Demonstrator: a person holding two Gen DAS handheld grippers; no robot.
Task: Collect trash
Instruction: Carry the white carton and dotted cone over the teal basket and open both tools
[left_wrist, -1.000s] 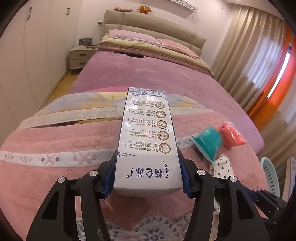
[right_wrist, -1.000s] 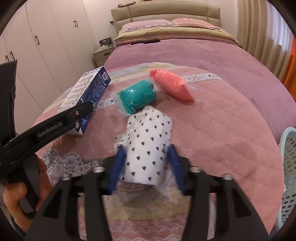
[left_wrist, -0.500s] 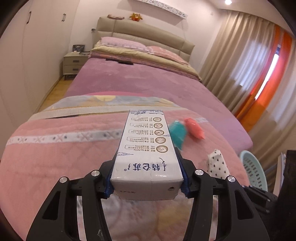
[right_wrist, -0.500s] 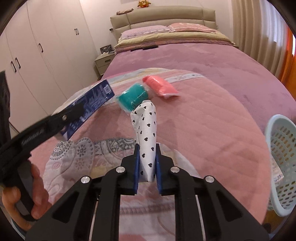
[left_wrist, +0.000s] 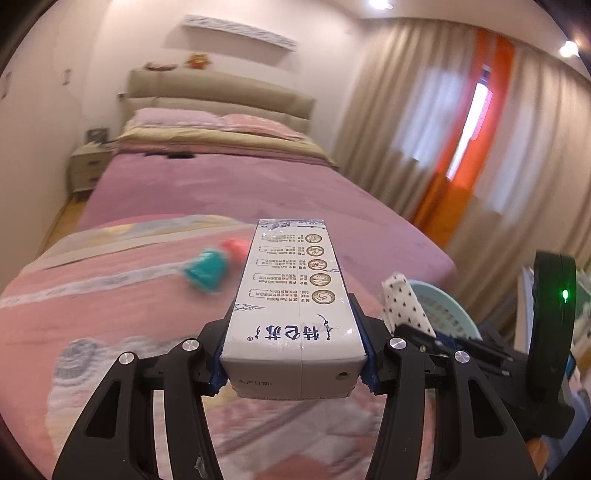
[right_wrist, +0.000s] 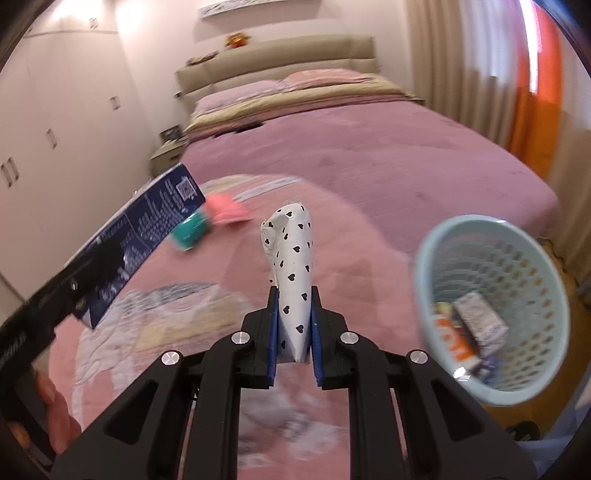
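Note:
My left gripper is shut on a white and blue milk carton, held lengthwise above the pink quilt. In the right wrist view the same carton hangs at the left. My right gripper is shut on a crumpled white paper with black hearts, squeezed flat between the blue pads. That paper also shows right of the carton in the left wrist view. A teal packet and a pink packet lie on the quilt behind.
A pale blue mesh basket stands off the bed's right edge with several cartons and wrappers inside. The bed stretches back to a beige headboard. White wardrobes line the left, curtains the right. A hand grips the left tool.
Both grippers rose off the quilt and swung right toward the basket with their loads. The right jaws closed on the heart-print paper and flattened it.

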